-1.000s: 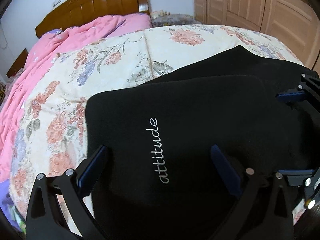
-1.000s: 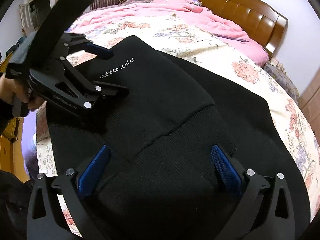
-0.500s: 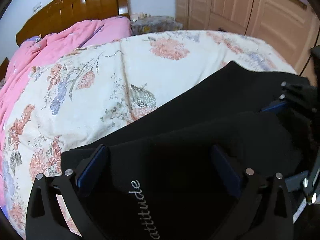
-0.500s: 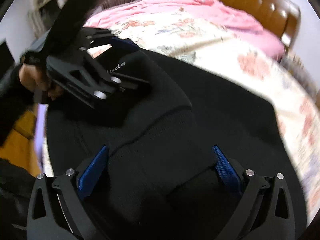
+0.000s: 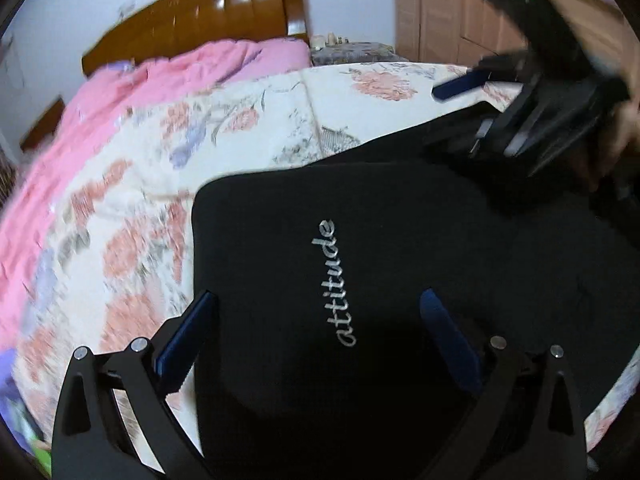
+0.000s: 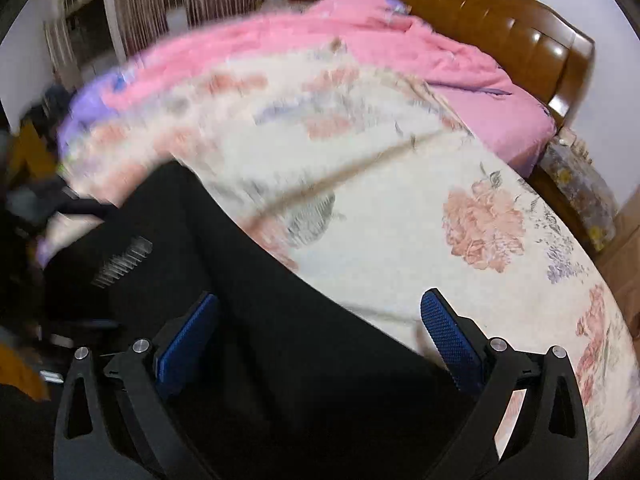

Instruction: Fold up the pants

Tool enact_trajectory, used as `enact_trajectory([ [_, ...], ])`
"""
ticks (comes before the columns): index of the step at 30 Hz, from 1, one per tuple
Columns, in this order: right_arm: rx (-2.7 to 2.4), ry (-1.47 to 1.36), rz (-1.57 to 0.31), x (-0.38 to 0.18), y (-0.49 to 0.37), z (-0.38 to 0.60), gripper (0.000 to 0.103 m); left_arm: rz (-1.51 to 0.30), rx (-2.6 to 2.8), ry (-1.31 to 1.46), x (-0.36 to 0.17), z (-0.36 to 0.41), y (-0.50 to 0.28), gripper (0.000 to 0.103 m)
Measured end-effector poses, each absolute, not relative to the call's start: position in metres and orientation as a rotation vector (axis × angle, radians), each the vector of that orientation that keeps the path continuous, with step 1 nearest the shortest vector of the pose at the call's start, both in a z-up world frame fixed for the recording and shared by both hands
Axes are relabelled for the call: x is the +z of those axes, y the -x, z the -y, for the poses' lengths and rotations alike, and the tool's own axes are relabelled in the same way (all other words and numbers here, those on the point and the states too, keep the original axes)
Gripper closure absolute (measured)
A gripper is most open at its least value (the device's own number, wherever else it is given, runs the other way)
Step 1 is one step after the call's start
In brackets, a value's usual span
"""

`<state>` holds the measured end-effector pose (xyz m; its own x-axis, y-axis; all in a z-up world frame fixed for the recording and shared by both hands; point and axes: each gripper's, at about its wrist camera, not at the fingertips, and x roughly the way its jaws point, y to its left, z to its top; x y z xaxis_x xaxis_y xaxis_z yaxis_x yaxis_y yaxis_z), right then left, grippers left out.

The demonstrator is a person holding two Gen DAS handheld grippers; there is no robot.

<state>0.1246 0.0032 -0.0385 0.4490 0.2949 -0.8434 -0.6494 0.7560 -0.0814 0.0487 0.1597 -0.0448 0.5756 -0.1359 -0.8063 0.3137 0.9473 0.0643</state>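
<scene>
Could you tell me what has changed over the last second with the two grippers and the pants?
The right gripper has lifted off the black pants and swung away toward the floral quilt. The left gripper dipped forward, then came back over the "attitude" lettering. Both stayed open, and the pants stayed folded on the quilt.

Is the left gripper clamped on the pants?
No, the left gripper is open, its blue pads spread wide over the pants near the "attitude" lettering.
</scene>
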Motion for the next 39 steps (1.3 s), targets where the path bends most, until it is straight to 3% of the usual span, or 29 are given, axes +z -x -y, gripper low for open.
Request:
enact_trajectory([
  [4, 0.609, 0.298, -0.993, -0.046, -0.131, 0.011, 0.006, -0.916, -0.278, -0.184, -0.048, -0.165, -0.046, 0.001],
  [12, 0.739, 0.467, -0.815, 0.013, -0.096, -0.071, 0.006, -0.831, -0.234, -0.222, -0.02, -0.165, 0.003, 0.002],
  [17, 0.845, 0.442, -0.946, -0.019, -0.128, -0.132, 0.006, -0.862, -0.219, -0.189, -0.035, -0.173, 0.017, 0.002],
  [23, 0.791, 0.432, -0.954, -0.027, -0.133, -0.136, 0.005, -0.91, -0.223, -0.107, -0.043, -0.184, 0.016, 0.001],
  [30, 0.677, 0.275, -0.833, 0.037, -0.081, -0.037, 0.005, -0.906, -0.198, -0.201, -0.017, -0.171, 0.021, 0.002],
  [39, 0.313, 0.279, -1.066, -0.021, 0.018, 0.135, 0.005, -0.859, -0.336, -0.306, 0.003, -0.096, -0.004, 0.002],
])
